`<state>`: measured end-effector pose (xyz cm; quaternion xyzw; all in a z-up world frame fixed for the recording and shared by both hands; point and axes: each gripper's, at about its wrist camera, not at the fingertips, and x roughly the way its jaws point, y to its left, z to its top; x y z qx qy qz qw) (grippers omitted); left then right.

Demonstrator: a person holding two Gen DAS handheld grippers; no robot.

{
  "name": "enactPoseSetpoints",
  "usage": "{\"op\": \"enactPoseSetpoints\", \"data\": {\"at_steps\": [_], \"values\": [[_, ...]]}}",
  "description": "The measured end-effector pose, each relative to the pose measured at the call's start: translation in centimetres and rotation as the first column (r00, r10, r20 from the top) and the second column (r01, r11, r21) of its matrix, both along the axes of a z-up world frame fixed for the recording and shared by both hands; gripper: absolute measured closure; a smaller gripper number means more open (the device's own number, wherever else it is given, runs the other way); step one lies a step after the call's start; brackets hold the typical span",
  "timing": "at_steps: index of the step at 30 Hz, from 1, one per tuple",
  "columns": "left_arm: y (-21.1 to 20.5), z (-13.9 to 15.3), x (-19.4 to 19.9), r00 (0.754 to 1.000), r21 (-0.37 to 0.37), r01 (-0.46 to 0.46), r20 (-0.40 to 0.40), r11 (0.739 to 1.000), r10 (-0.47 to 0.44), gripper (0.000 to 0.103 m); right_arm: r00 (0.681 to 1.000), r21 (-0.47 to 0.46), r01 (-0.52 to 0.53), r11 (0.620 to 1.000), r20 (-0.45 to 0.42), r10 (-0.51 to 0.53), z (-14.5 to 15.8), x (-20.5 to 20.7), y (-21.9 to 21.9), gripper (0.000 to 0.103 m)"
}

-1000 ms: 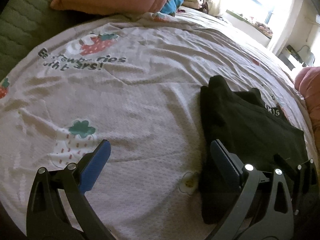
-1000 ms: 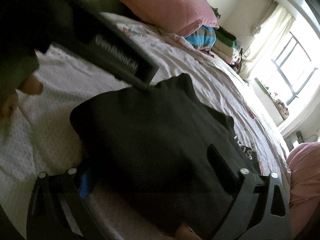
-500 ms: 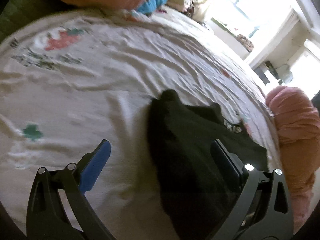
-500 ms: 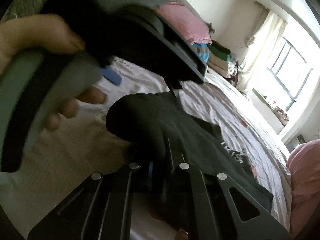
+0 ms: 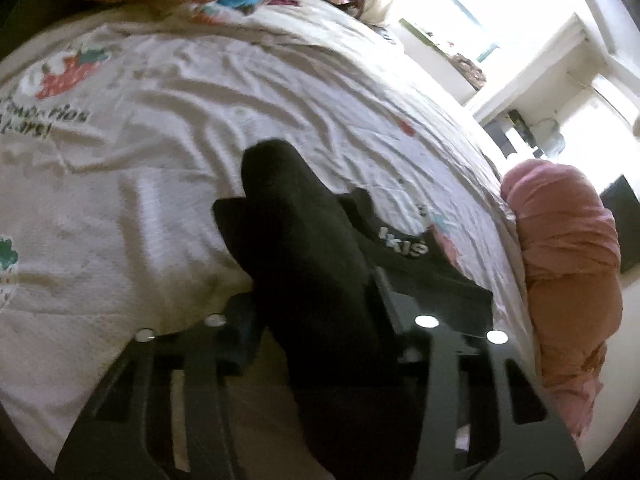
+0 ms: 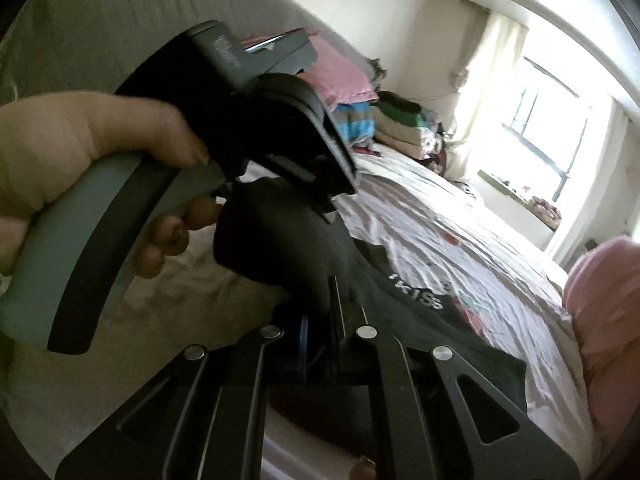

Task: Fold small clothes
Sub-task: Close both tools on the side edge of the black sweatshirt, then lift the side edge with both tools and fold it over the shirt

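Both tools pinching the near edge of the black garment, raised off the bed.

Left tool (image 5: 316,320): jaws have just been closing, now narrow with a thick bunch of black garment (image 5: 304,240) between them, fabric rising in a hump ahead. Right tool (image 6: 336,332): jaws fully closed on the same garment (image 6: 288,240), thin pinch. A hand (image 6: 80,168) grips the left tool's handle. The far part with white lettering lies on the printed bedsheet (image 5: 200,92), beside a pink bundle (image 5: 560,240). Judgement: light, soft, limp knit; drapes and bunches, no stiffness. Best held at hem corners, well apart, so the edge stays taut for folding over; a central pinch would let it sag.
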<state>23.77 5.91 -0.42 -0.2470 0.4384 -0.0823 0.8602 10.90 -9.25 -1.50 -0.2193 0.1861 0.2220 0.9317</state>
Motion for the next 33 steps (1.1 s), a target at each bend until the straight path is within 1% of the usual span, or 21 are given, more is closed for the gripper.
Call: {"op": "enactPoseSetpoints", "data": {"at_steps": [2,5,10,18,24,33], "values": [[-1.3,1.1,-0.4,0.999,0.013,0.023,0.029,1.0,-0.023,0.075,1.0,0.031,0.021,0.999,0.011,-0.022,0.4,-0.2,-1.2,0.097],[-2.9,2.5,-0.8,0.997,0.037,0.041,0.06,0.998,-0.043,0.075,0.999,0.063,0.045,0.997,0.016,-0.046,0.9,-0.5,-2.5,0.097],[-5.6,4.7,-1.3,0.991,0.046,0.088,0.093,0.995,-0.092,0.075,0.994,0.116,0.106,0.988,0.019,-0.109,1.7,-1.2,-5.3,0.097],[-10.5,6.4,-1.5,0.981,0.076,0.151,0.112,0.986,-0.158,0.075,0.982,0.175,0.187,0.967,-0.004,-0.189,2.2,-1.9,-10.0,0.097],[-13.7,6.3,-1.5,0.973,0.094,0.198,0.103,0.976,-0.207,0.075,0.969,0.198,0.246,0.949,-0.034,-0.244,1.6,-2.4,-13.0,0.097],[-18.1,4.7,-1.0,0.962,0.114,0.259,0.056,0.959,-0.266,0.075,0.952,0.232,0.304,0.924,-0.111,-0.285,-0.1,-2.2,-16.4,0.097]]}}
